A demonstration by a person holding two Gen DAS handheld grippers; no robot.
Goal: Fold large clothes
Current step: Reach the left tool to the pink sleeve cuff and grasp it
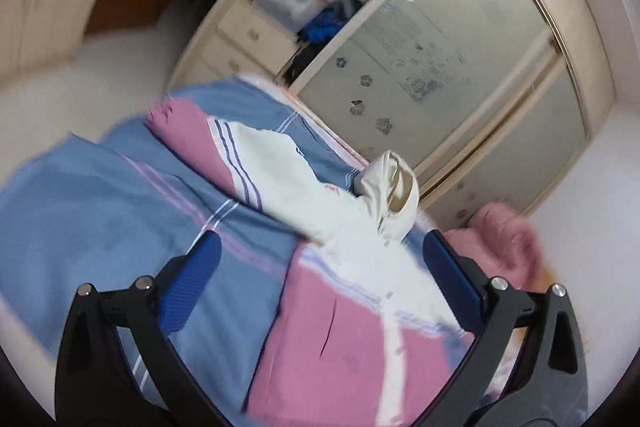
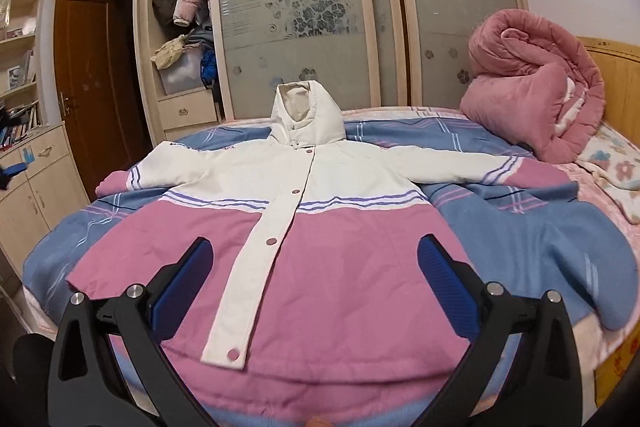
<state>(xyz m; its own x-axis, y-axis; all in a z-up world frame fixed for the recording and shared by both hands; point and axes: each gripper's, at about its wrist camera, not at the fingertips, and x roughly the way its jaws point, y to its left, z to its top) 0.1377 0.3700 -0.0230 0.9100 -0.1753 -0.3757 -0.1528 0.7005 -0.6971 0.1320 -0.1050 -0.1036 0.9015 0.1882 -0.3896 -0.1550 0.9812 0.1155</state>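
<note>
Bed: blue striped sheet (image 2: 520,227) under both tongs
Jacket: pink-and-white hooded padded jacket (image 2: 320,247) spread flat, front up; hem nearest right tongs, hood farthest; long axis straight ahead
Right tongs (image 2: 312,291): released, centred over hem
Left tongs (image 1: 320,291): released, beside jacket's left side

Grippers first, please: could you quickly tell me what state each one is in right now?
Left gripper: open, holding nothing, above the jacket.
Right gripper: open, holding nothing, above the jacket's pink lower half.
</note>
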